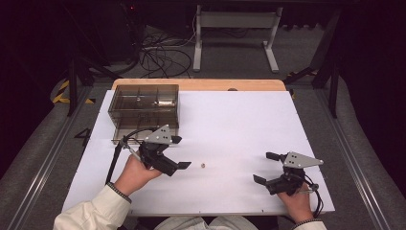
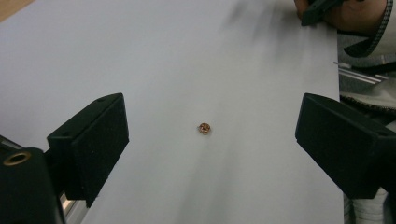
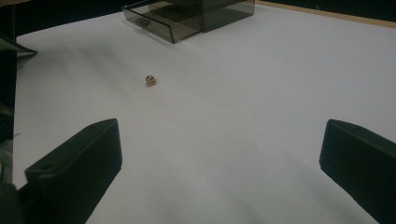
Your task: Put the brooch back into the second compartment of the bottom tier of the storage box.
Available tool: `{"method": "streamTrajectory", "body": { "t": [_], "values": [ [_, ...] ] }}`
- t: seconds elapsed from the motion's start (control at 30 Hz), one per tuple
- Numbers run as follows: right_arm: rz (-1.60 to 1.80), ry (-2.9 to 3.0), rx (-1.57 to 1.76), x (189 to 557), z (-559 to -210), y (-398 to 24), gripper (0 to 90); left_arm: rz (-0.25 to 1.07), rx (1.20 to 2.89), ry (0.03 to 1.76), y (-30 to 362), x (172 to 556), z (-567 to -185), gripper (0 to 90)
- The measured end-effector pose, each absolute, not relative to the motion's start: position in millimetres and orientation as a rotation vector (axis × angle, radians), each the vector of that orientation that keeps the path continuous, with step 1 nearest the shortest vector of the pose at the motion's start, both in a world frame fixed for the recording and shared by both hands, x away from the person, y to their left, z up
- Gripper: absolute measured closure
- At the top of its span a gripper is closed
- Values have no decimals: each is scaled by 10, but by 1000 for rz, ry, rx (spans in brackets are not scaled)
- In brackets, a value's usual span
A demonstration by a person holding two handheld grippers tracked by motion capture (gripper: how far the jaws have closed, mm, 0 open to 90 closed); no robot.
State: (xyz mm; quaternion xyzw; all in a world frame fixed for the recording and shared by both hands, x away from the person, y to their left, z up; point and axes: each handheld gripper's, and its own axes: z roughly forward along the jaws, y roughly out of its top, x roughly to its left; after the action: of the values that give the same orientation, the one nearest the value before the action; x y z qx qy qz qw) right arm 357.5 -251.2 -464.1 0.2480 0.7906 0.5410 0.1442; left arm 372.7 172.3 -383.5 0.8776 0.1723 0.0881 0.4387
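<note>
A small brass nut (image 1: pixel 203 165) lies alone on the white sheet (image 1: pixel 239 120), between my two grippers. My left gripper (image 1: pixel 180 152) hovers just left of it, jaws wide apart and pointing toward it. In the left gripper view the nut (image 2: pixel 204 128) sits a little ahead of the left gripper (image 2: pixel 211 112), centred between the pads and touching neither. My right gripper (image 1: pixel 266 167) rests open near the front right of the sheet. In the right gripper view the nut (image 3: pixel 150 80) lies well ahead and to the left of the empty right gripper (image 3: pixel 219 135).
A smoky plastic compartment box (image 1: pixel 143 105) stands at the back left of the sheet, with one drawer (image 3: pixel 163 23) pulled out toward me. The wooden table edge (image 1: pixel 201 85) shows behind the sheet. Cables and a white stand (image 1: pixel 234 28) are on the floor beyond.
</note>
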Motion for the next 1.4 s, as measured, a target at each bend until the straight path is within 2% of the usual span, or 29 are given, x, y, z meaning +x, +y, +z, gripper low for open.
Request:
{"method": "streamTrajectory", "body": {
  "t": [0.5,0.87,1.4],
  "values": [
    [1561,2288,710,3578,-4644,-2507,0,140,2308,401,1389,3870,-3895,117],
    [1564,2292,708,3579,-4644,-2506,0,89,2310,416,1261,3946,-3970,126],
    [1569,2295,706,3584,-4644,-2507,0,89,2351,415,1118,4058,-4112,130]
  ]
}}
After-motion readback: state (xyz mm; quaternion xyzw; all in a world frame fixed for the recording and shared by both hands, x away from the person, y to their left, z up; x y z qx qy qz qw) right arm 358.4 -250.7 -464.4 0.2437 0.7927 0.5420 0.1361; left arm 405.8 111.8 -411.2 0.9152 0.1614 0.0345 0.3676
